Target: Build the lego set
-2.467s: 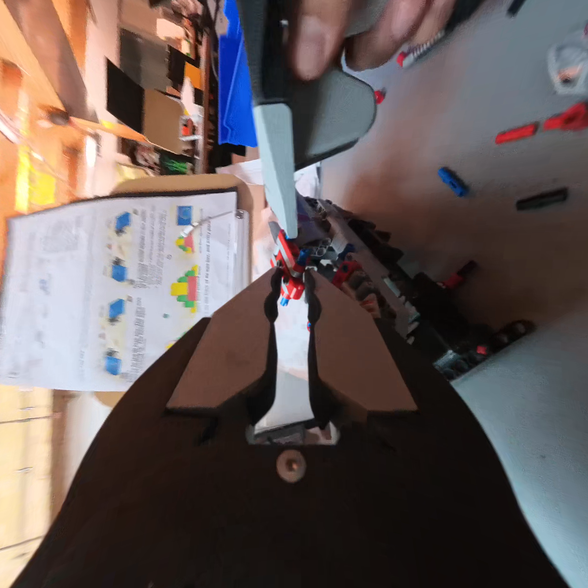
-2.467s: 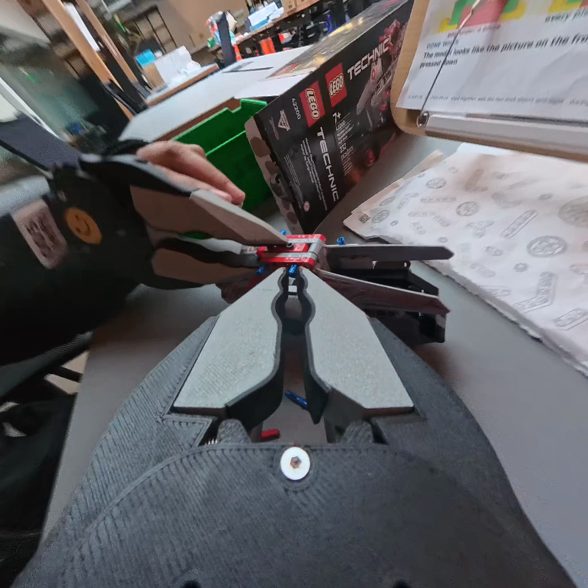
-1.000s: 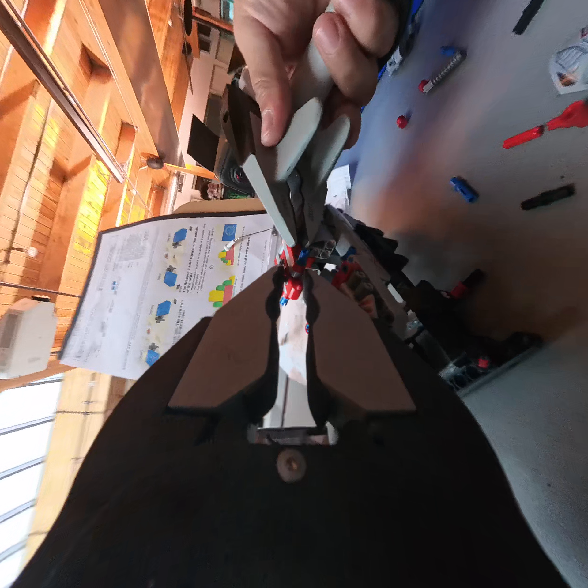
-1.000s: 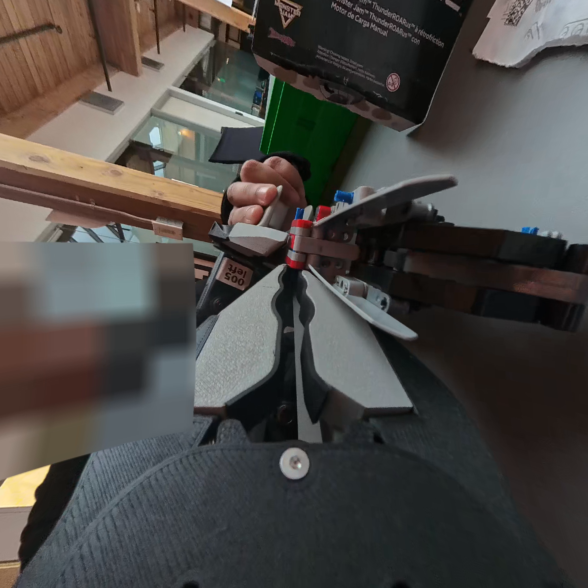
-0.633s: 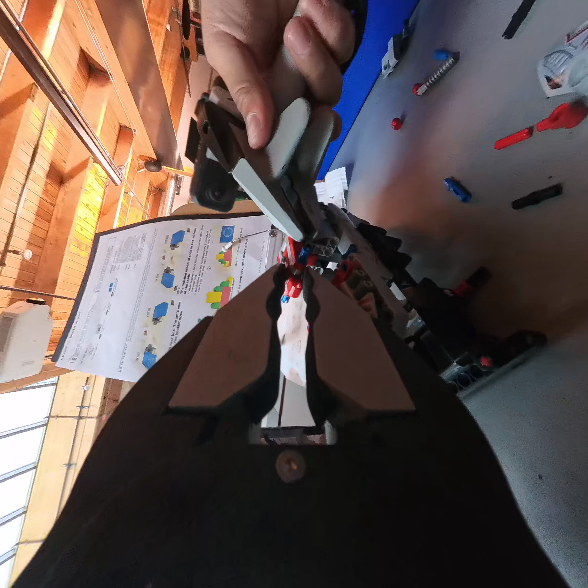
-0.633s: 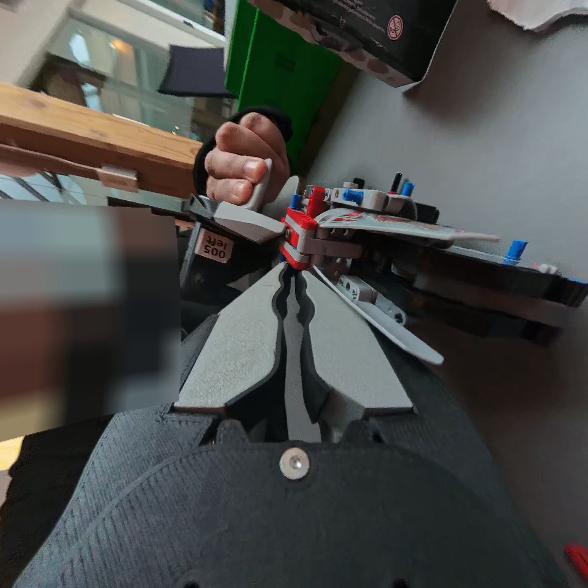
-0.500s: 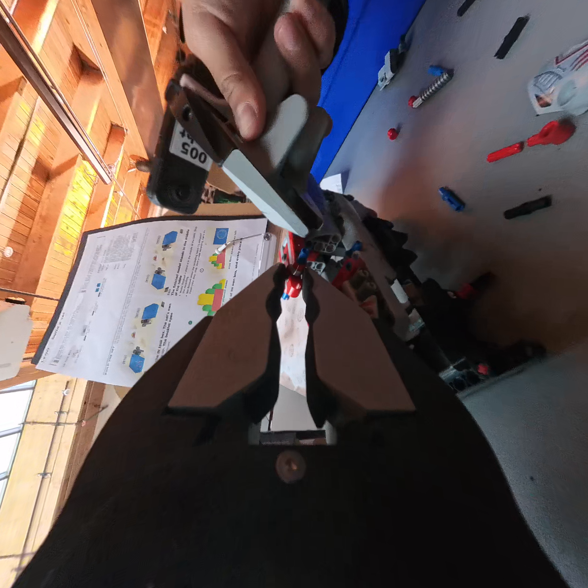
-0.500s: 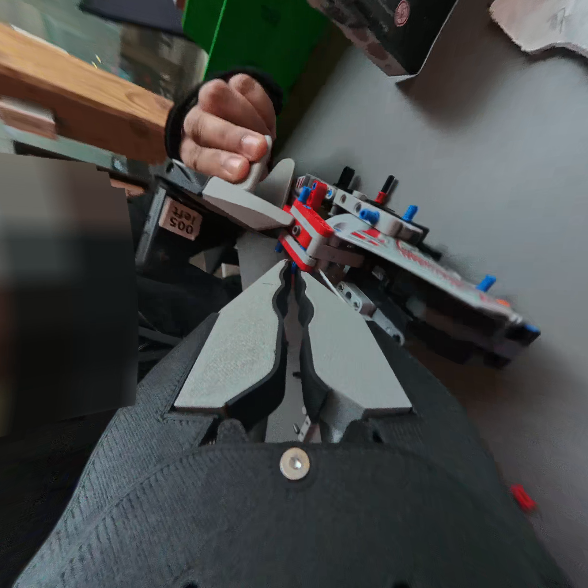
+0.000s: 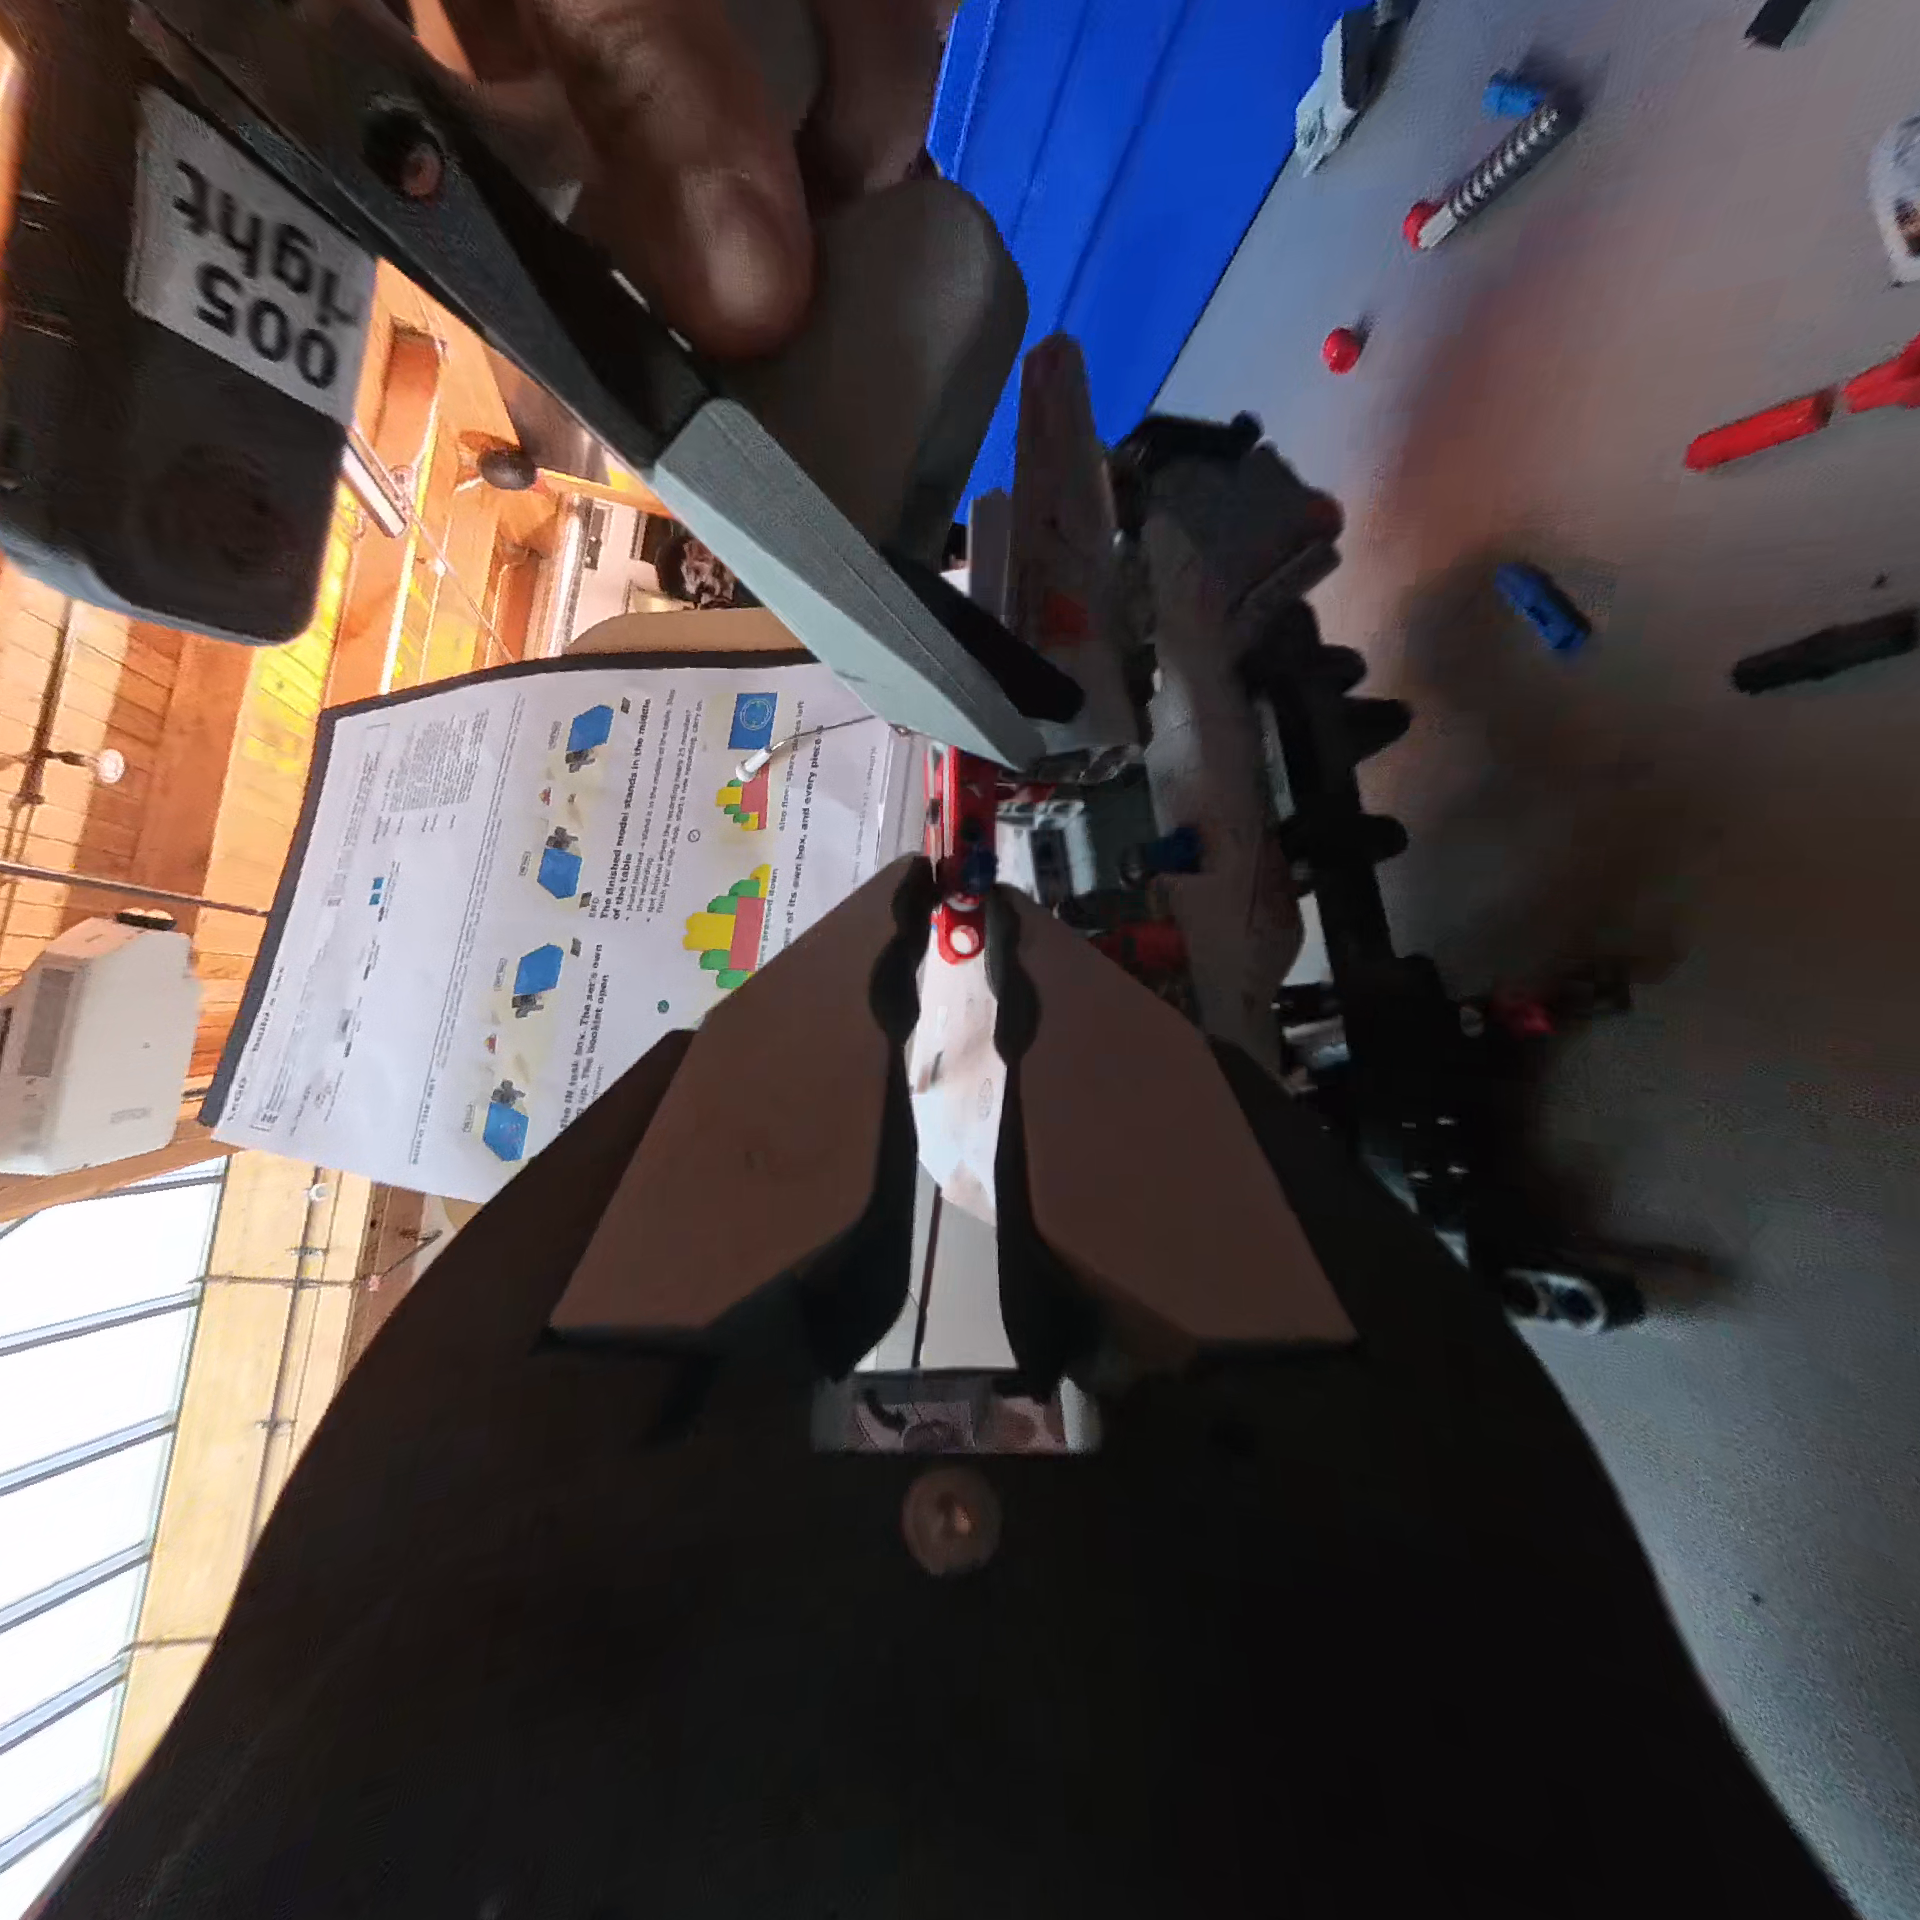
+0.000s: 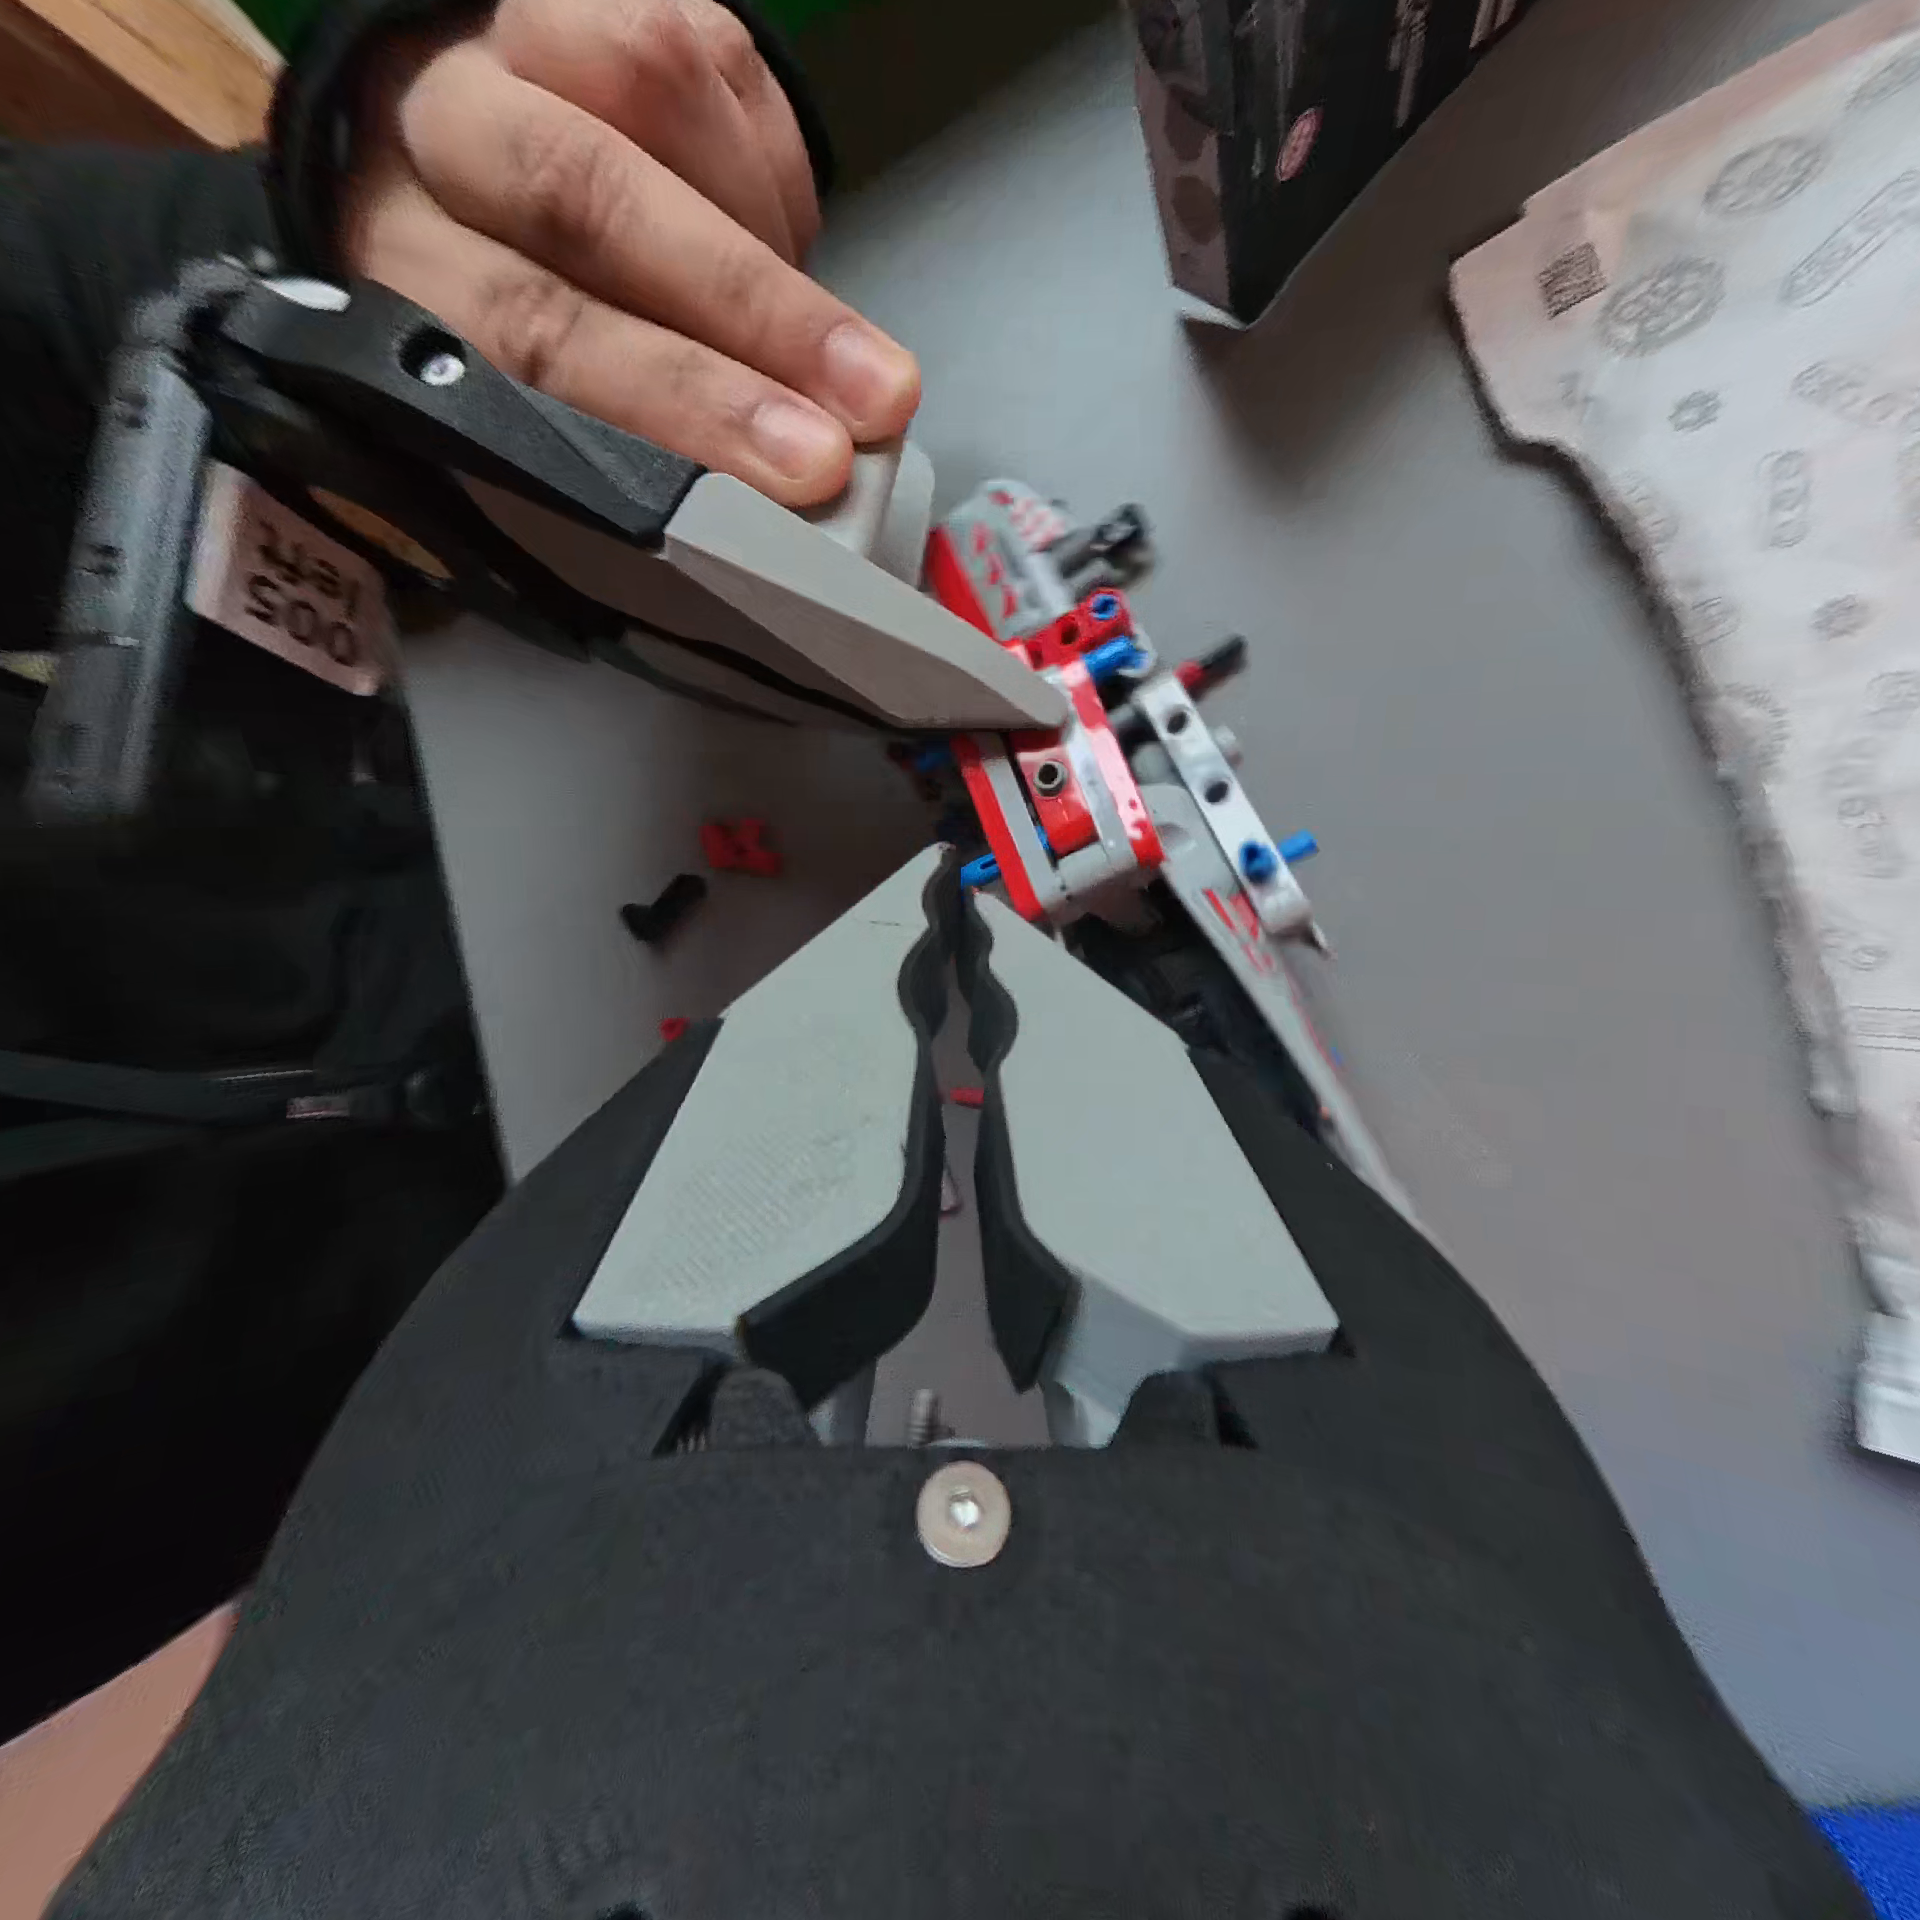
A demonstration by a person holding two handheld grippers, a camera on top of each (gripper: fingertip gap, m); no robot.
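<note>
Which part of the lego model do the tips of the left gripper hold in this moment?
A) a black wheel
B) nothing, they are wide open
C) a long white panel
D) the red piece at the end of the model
D: in the left wrist view the left gripper has its tips closed on the red piece at the end of the lego model.

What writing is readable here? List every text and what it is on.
I do not quote writing, but these things bear it:
White label on the right gripper: legible.
Pale label on the left gripper: legible, slightly blurred.
Instruction sheet: headings legible, small print not.
Black set box: blurred.
Printed paper bag: code patch, unreadable.
Lego model stickers: blurred.
</note>
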